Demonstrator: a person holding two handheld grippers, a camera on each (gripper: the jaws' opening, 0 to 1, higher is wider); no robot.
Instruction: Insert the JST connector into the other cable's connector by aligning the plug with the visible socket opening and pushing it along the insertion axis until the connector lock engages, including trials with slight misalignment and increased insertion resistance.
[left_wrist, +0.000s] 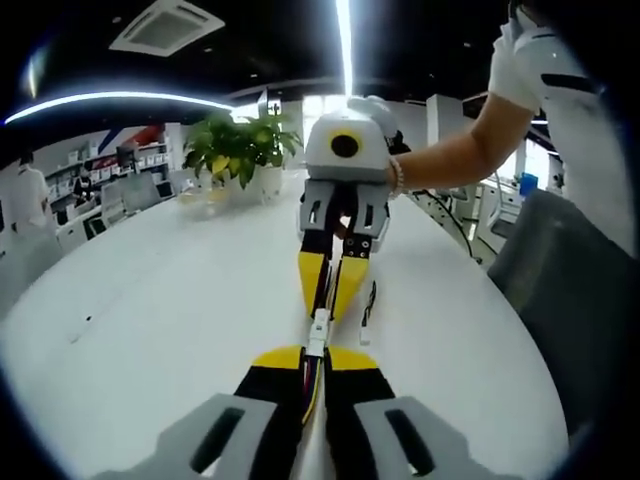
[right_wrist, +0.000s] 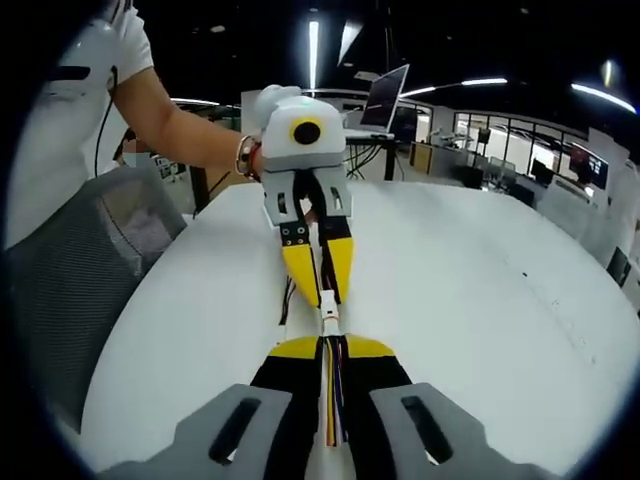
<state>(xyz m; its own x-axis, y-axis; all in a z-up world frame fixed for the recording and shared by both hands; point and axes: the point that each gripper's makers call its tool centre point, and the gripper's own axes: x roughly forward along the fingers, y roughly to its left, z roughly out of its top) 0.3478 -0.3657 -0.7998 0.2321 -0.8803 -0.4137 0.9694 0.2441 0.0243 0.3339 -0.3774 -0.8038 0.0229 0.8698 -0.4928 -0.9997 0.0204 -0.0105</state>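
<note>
At lower centre of the left gripper view, the left gripper (left_wrist: 313, 365) pinches its wired cable (left_wrist: 312, 378), its white connector (left_wrist: 317, 331) meeting the right gripper (left_wrist: 330, 290), likewise clamped on its cable (right_wrist: 333, 400), above broad bare white table (left_wrist: 150, 310), forearm (left_wrist: 450, 160) entering upper right.

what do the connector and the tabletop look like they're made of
The JST connector looks like white moulded plastic, matte, with thin coloured insulated wires running from it. The tabletop seems a smooth white laminate or painted board with a soft sheen; its core cannot be told.
</note>
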